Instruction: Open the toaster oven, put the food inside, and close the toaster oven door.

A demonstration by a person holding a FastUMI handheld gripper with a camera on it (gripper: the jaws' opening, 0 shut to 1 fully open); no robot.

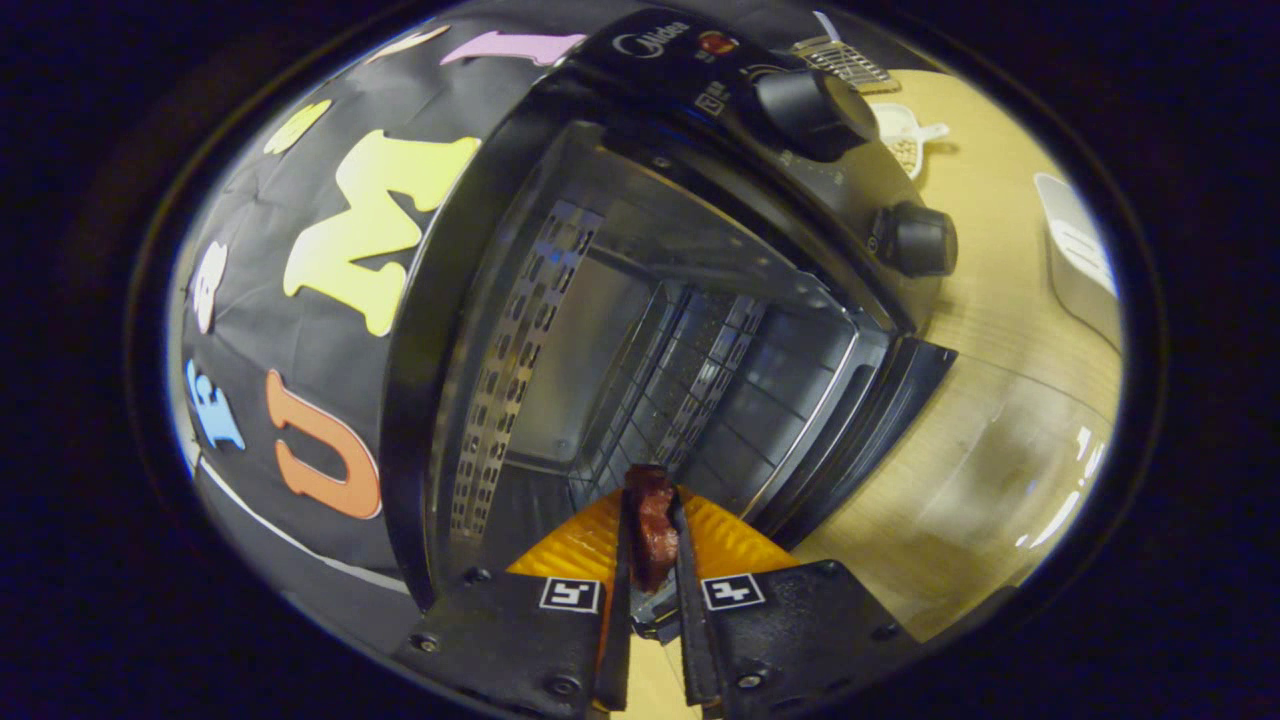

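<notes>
Food (652,525), a small dark reddish piece, sits pinched between the two fingers of the gripper (652,530), which have closed narrowly on it from either side. It is held just in front of the toaster oven (640,300), at the mouth of the open cavity, with the wire rack (690,390) further in beyond it. The oven door (1000,470) is dropped down flat, its glass lying over the wooden tabletop (1000,250) beside the oven's control side, where two round knobs (815,105) stand out from the panel.

The piece looks light, so its weight should give no trouble; it also looks soft or at least slightly yielding, with an uneven glossy surface that may be a little slippery. A hold across its narrow middle, as now, seems right, firm enough not to let it slide but not so hard as to crush it. What it is made of cannot be told.

The door is open and the food in hand, so placing it on the rack inside the oven appears to be the step under way; closing the door remains.
</notes>
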